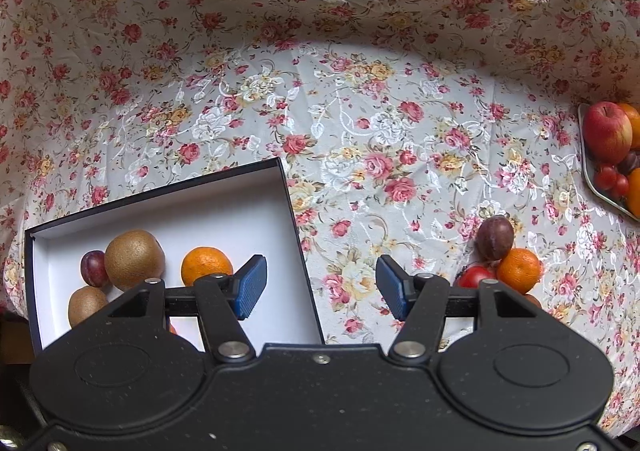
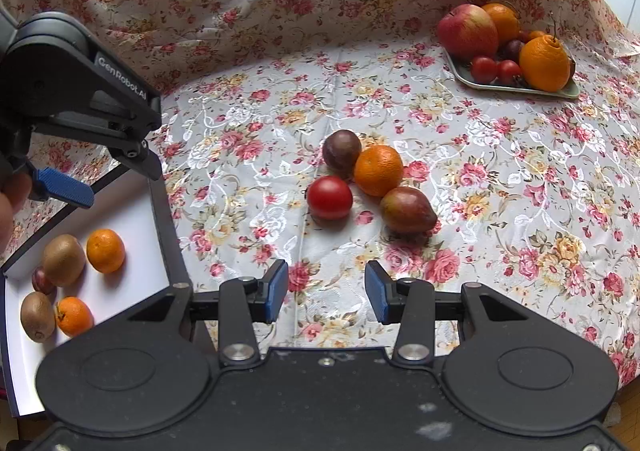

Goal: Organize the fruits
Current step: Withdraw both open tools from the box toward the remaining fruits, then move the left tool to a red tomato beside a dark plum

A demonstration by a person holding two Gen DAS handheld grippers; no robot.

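Note:
A white box with a dark rim (image 1: 286, 187) (image 2: 160, 195) lies at the left and holds two kiwis (image 1: 134, 259), a plum (image 1: 93, 267) and two tangerines (image 2: 105, 245). My left gripper (image 1: 321, 287) is open and empty above the box's right edge; it shows in the right wrist view (image 2: 64, 187). On the cloth lie a passion fruit (image 2: 342, 153), a tangerine (image 2: 378, 170), a tomato (image 2: 329, 197) and a reddish pear-shaped fruit (image 2: 406, 209). My right gripper (image 2: 327, 291) is open and empty, a short way in front of them.
A pale green tray (image 2: 472, 81) (image 1: 586, 167) at the far right holds an apple (image 2: 467, 31), oranges, small tomatoes and dark plums. The floral cloth (image 2: 248, 123) covers the table and rises in folds at the back.

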